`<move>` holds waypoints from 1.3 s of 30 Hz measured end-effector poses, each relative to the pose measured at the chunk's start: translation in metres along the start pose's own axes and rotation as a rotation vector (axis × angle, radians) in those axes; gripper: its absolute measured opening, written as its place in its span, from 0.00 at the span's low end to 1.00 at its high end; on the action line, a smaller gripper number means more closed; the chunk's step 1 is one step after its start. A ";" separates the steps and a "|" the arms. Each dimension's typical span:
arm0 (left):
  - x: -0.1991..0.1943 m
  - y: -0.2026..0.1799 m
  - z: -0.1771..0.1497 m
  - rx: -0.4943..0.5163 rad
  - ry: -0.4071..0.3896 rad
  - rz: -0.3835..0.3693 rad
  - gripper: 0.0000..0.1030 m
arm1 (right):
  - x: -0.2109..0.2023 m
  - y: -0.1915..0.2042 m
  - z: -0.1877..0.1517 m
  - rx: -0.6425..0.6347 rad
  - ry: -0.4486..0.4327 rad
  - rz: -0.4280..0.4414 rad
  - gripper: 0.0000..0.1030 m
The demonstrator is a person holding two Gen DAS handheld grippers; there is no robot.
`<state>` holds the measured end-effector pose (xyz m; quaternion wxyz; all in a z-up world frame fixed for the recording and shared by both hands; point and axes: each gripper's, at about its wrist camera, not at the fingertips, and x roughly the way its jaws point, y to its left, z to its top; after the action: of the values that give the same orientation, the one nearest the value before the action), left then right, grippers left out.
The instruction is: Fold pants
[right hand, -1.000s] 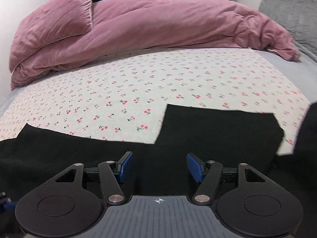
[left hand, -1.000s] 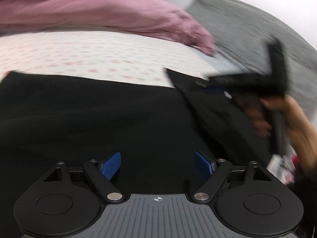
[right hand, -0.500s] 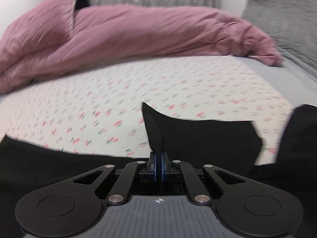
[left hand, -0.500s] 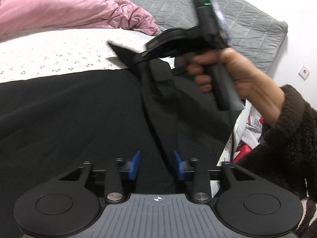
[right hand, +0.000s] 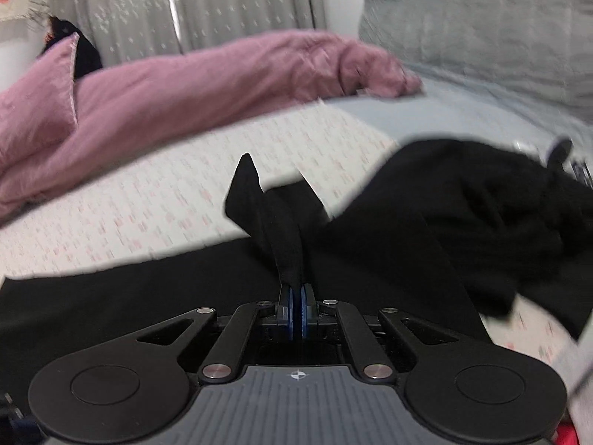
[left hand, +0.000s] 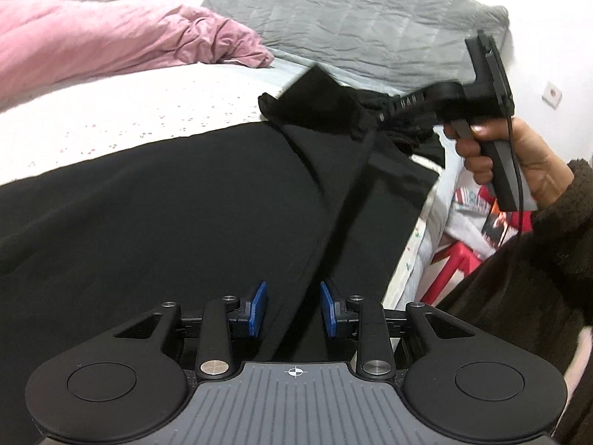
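Note:
Black pants (left hand: 166, 200) lie spread across the bed sheet (left hand: 129, 111). My left gripper (left hand: 293, 308) is open, its blue pads on either side of a raised fold of the pants. My right gripper (right hand: 296, 309) is shut on a corner of the pants (right hand: 259, 200) and holds it up above the bed. In the left wrist view the right gripper (left hand: 374, 115) is at the upper right, in a hand, with the cloth hanging from it.
A pink duvet (right hand: 166, 89) lies along the far side of the bed. A grey quilted headboard (left hand: 370, 22) stands at the right. Red and white items (left hand: 470, 230) lie on the floor past the bed's right edge.
My right gripper shut on a pants corner and lifted it up and to the right. My left gripper narrowed around a fold but stays open.

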<state>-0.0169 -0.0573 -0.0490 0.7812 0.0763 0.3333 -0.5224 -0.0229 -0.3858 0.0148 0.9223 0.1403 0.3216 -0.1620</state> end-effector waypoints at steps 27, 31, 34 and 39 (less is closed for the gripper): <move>0.004 -0.029 -0.018 0.220 -0.059 0.112 0.29 | 0.021 0.110 -0.074 -0.917 -0.168 -0.155 0.39; 0.003 -0.027 -0.020 0.218 -0.064 0.106 0.29 | 0.034 0.112 -0.072 -0.897 -0.136 -0.131 0.00; 0.001 -0.026 -0.020 0.228 -0.067 0.102 0.25 | 0.037 0.106 -0.064 -0.804 -0.111 -0.095 0.00; -0.006 -0.026 -0.018 0.223 -0.089 0.101 0.08 | 0.009 0.067 -0.033 -0.513 -0.185 -0.118 0.00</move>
<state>-0.0493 -0.0557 -0.0533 0.8073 0.1562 0.2336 -0.5190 -0.0079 -0.3146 -0.0054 0.9420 -0.1324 0.2743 -0.1409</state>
